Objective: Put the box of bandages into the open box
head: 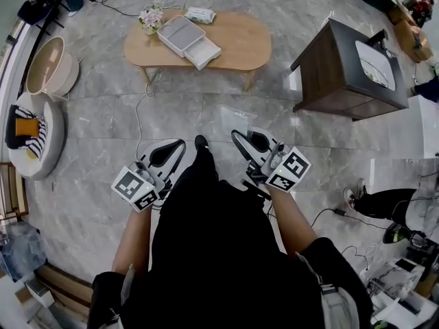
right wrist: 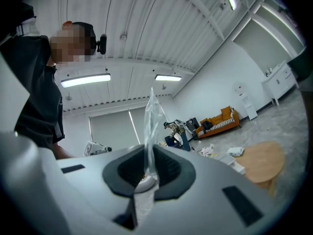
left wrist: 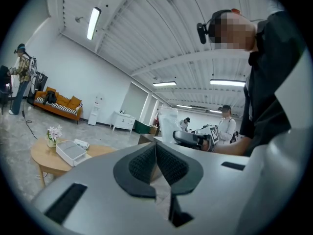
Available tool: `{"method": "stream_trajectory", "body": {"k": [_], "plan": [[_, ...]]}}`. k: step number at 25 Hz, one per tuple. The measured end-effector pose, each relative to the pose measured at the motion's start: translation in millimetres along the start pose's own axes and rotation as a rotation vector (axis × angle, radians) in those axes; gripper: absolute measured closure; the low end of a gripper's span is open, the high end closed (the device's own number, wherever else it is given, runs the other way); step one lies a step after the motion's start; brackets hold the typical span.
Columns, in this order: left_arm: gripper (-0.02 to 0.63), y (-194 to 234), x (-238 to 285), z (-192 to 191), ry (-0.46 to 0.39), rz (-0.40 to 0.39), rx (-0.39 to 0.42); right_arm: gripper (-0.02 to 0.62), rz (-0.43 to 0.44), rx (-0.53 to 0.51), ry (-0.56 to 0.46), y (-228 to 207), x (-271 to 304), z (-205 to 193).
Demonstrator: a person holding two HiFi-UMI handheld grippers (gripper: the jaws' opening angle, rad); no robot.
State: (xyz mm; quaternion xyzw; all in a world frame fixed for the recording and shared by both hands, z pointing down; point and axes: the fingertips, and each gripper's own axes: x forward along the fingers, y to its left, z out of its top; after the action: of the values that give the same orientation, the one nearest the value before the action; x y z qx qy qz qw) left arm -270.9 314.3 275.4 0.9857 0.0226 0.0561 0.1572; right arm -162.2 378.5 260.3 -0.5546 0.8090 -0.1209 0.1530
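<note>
Across the floor stands a wooden oval table (head: 240, 36). On it lie an open grey-white box (head: 180, 34), a flat white box (head: 203, 53) beside it and a small white-green pack (head: 199, 14). I cannot tell which one holds bandages. My right gripper (head: 237, 136) is at waist height, far from the table, shut on a clear plastic bag (head: 236, 118). That bag (right wrist: 150, 126) sticks up between the pads in the right gripper view. My left gripper (head: 181, 144) is shut with nothing in it, and its pads (left wrist: 168, 163) meet.
A flower pot (head: 151, 19) stands at the table's left end. A dark wooden cabinet (head: 346, 70) is to the right, a beige tub (head: 48, 64) and a round cushion seat (head: 34, 132) to the left. A cable (head: 137, 115) runs over the floor. Another person's legs (head: 384, 204) are at right.
</note>
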Motion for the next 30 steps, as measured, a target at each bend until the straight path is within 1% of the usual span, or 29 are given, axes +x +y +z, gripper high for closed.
{"method": "stream_trajectory", "body": {"k": [6, 9, 12, 15, 20, 23, 27, 30], "plan": [[0.589, 18, 24, 3, -0.002, -0.014, -0.016, 0.566, 0.001, -0.001, 0.024, -17, 6, 4], [0.588, 33, 32, 5, -0.005, -0.013, -0.026, 0.566, -0.006, 0.004, 0.035, -33, 16, 4], [0.589, 58, 40, 4, -0.007, -0.002, -0.049, 0.565, -0.008, 0.017, 0.035, -56, 36, 6], [0.589, 85, 55, 7, -0.012, 0.002, -0.066, 0.566, 0.004, 0.006, 0.066, -78, 60, 10], [0.588, 144, 80, 30, -0.055, 0.01, -0.107, 0.566, 0.01, -0.04, 0.112, -120, 103, 35], [0.589, 176, 96, 45, -0.074, 0.005, -0.114, 0.566, -0.002, -0.052, 0.131, -147, 124, 47], [0.589, 208, 115, 59, -0.078, -0.013, -0.097, 0.566, -0.003, -0.045, 0.163, -172, 151, 50], [0.588, 233, 119, 65, -0.082, -0.009, -0.133, 0.566, -0.003, -0.043, 0.181, -187, 174, 51]]}}
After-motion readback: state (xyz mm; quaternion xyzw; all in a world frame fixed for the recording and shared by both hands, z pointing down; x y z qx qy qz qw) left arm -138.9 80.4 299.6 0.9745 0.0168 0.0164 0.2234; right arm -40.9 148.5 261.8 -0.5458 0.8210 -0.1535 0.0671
